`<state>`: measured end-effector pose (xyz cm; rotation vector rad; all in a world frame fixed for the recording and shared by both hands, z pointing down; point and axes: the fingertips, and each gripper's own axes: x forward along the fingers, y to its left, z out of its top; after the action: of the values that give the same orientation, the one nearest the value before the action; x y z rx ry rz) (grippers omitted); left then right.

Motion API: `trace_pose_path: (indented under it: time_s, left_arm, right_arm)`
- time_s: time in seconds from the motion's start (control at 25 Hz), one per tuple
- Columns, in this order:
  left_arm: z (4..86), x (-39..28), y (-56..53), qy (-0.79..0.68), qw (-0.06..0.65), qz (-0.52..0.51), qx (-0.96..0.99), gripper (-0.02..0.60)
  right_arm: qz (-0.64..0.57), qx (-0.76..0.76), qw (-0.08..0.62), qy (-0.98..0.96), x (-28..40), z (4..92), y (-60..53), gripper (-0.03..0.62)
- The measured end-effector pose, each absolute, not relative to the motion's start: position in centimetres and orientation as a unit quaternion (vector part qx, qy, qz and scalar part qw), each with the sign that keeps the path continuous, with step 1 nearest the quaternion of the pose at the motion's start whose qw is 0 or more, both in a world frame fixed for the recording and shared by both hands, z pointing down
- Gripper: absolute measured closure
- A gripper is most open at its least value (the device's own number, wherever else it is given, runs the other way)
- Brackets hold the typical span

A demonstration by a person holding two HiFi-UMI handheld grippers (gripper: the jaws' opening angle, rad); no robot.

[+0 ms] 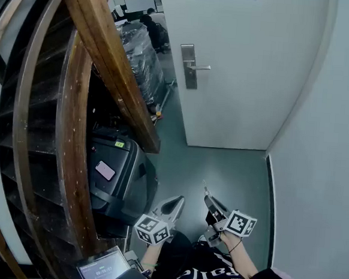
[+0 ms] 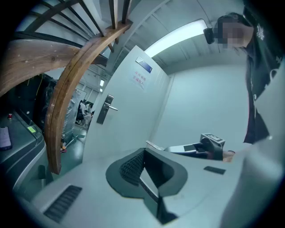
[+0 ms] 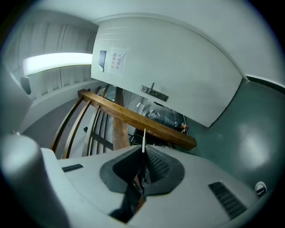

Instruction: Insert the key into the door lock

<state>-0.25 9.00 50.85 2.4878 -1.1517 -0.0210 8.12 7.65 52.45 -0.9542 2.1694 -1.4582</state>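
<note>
Closest to me are my two grippers, held low in front of my lap. My right gripper (image 1: 208, 200) is clamped on the key (image 3: 143, 139), whose thin blade sticks out past the tips. My left gripper (image 1: 174, 205) is pressed together with nothing in it, just beside the right.

The door lock (image 1: 191, 67), a metal plate with a lever handle, sits on the white door (image 1: 245, 81), well apart from me across the floor (image 1: 220, 169). I judge this to be the approach step: the key is in grasp but not yet at the lock. Next I need to close the distance, raise the right gripper to the plate and line the blade up with the keyhole, which I cannot make out from here.

The only container is a black case (image 1: 120, 180) under the wooden stairs (image 1: 108, 58). It looks shut, with a small pinkish flat thing (image 1: 104, 170) on its lid, and its contents are hidden.
</note>
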Motion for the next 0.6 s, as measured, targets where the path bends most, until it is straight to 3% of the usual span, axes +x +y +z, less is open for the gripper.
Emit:
trace_pose_path:
  time_s: [0.6]
  left_arm:
    - [51.4,-4.7,-9.5,-0.381,0.185,0.000,0.906,0.577]
  right_arm:
    - [-0.508,-0.375,0.192,0.751,5.1,53.9,-9.6,0.557]
